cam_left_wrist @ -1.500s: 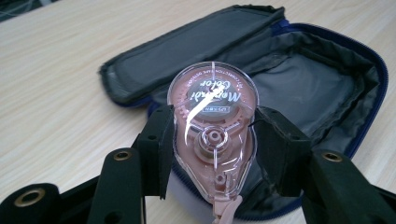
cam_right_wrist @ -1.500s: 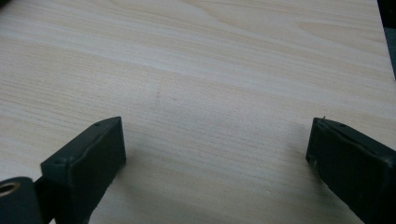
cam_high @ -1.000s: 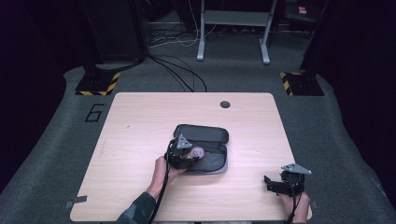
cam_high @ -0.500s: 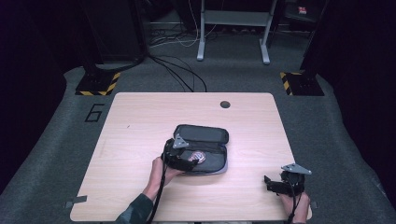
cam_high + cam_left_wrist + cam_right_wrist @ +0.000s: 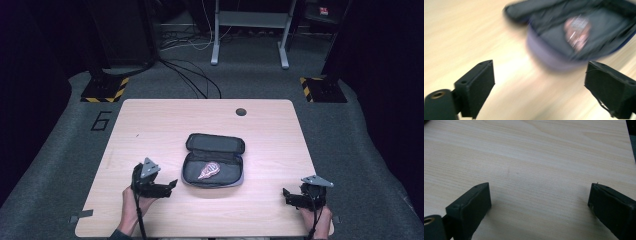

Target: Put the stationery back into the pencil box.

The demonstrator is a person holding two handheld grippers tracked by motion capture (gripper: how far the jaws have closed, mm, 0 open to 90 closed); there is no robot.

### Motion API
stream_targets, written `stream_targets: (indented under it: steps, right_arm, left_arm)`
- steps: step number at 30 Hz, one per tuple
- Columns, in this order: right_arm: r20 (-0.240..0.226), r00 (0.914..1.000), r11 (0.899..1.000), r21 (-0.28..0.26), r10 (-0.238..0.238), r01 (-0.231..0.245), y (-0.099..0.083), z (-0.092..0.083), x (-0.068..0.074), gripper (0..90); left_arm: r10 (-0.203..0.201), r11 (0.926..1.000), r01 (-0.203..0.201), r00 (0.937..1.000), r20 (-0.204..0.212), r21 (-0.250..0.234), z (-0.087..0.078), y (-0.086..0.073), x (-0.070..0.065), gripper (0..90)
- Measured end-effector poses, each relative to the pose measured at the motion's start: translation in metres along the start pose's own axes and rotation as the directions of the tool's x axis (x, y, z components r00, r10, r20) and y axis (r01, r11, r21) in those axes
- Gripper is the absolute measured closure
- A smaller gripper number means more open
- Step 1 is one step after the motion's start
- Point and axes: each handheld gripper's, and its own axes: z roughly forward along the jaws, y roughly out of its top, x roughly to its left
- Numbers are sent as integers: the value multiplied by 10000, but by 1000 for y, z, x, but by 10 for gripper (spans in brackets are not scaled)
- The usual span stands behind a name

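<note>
- An open dark zip case (image 5: 214,160) lies near the middle of a light wooden table (image 5: 150,125), lid folded back toward the far edge, a small pink and white patterned item (image 5: 209,170) resting inside its lower half
- The left gripper (image 5: 170,185), held in a hand (image 5: 131,207) at the table's near left, sits just beside the case without touching it; its jaws have just been opening and now stand wide with nothing between them
- In the left gripper view the case (image 5: 584,32) appears blurred beyond the parted jaws
- The right gripper (image 5: 286,196) rests at the near right corner, well apart from the case, jaws wide over bare wood (image 5: 536,157)
</note>
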Motion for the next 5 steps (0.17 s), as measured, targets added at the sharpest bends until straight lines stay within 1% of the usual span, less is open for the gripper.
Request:
stream_targets:
  steps: [1,2,3,5]
  right_arm:
    - [0,10000,10000,4,4,-4,0,0,0,40]
    - [0,10000,10000,3,3,-3,0,0,0,40]
    - [-1,10000,10000,1,1,-1,0,0,0,40]
    - [15,10000,10000,-48,59,-59,0,0,0,39]
  left_arm:
    - [-164,9997,165,9998,-76,156,-2,-9,4,45]
    - [-472,9985,477,9987,-183,268,-3,-17,8,22]
    - [-611,9972,622,9978,-256,423,-4,-25,12,8]
    - [-936,9944,959,9943,-506,444,-7,-41,19,1]
